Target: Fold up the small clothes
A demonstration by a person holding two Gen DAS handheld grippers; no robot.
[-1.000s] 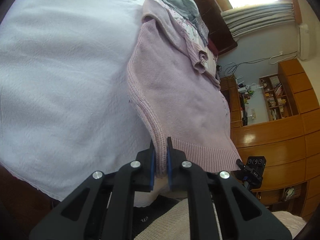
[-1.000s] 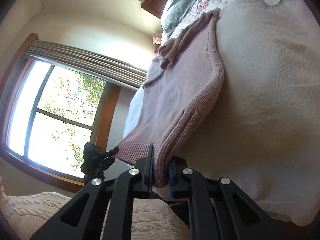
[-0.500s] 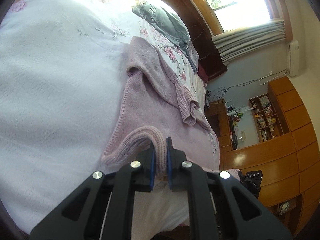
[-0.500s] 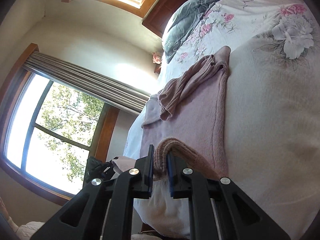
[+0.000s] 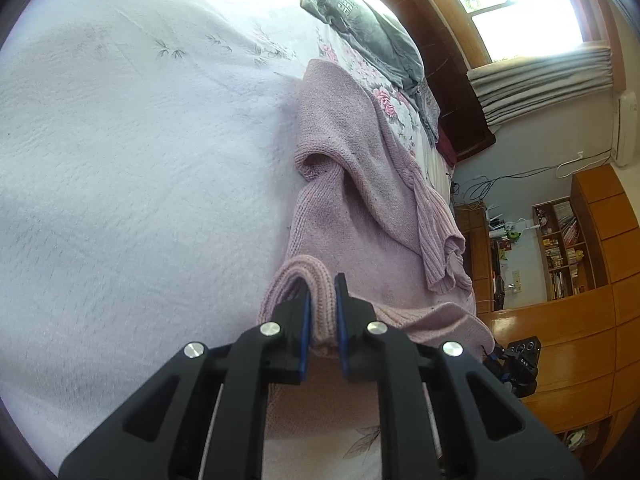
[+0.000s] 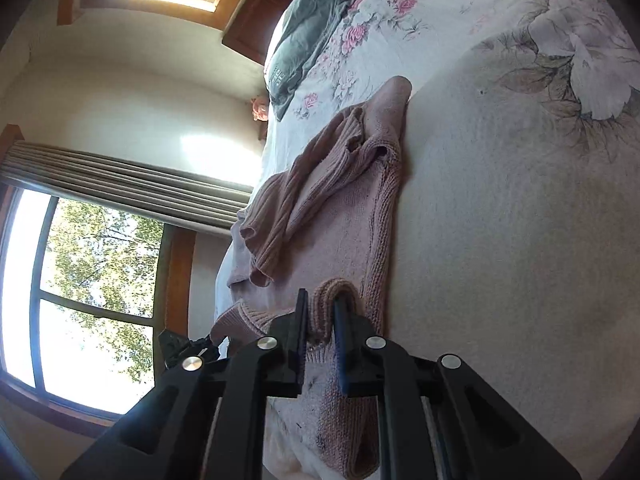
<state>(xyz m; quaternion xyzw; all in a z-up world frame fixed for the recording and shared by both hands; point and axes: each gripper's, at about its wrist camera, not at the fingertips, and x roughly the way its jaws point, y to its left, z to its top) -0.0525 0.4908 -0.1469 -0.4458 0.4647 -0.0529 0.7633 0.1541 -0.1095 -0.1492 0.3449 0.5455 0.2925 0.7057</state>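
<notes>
A pink knitted sweater (image 5: 352, 184) lies along the bed, its sleeves folded in over the body. My left gripper (image 5: 322, 292) is shut on one corner of the ribbed hem, which bulges up between the fingers. In the right wrist view the same sweater (image 6: 344, 216) shows, and my right gripper (image 6: 322, 308) is shut on the other hem corner. Both hem corners are lifted and carried over the sweater's lower body, so the bottom part doubles back. The other gripper (image 5: 516, 360) shows at the bed's edge in the left view.
The white floral bedspread (image 5: 120, 160) stretches wide beside the sweater. Grey folded bedding (image 5: 368, 36) lies near the dark headboard (image 5: 452, 68). Wooden cabinets and bookshelves (image 5: 568, 248) stand beyond the bed. A large window with curtains (image 6: 80, 256) is on the other side.
Both grippers have carried the held hem forward over the sweater toward its collar. The bottom edge, stretched flat a second ago, now folds back over the body.
</notes>
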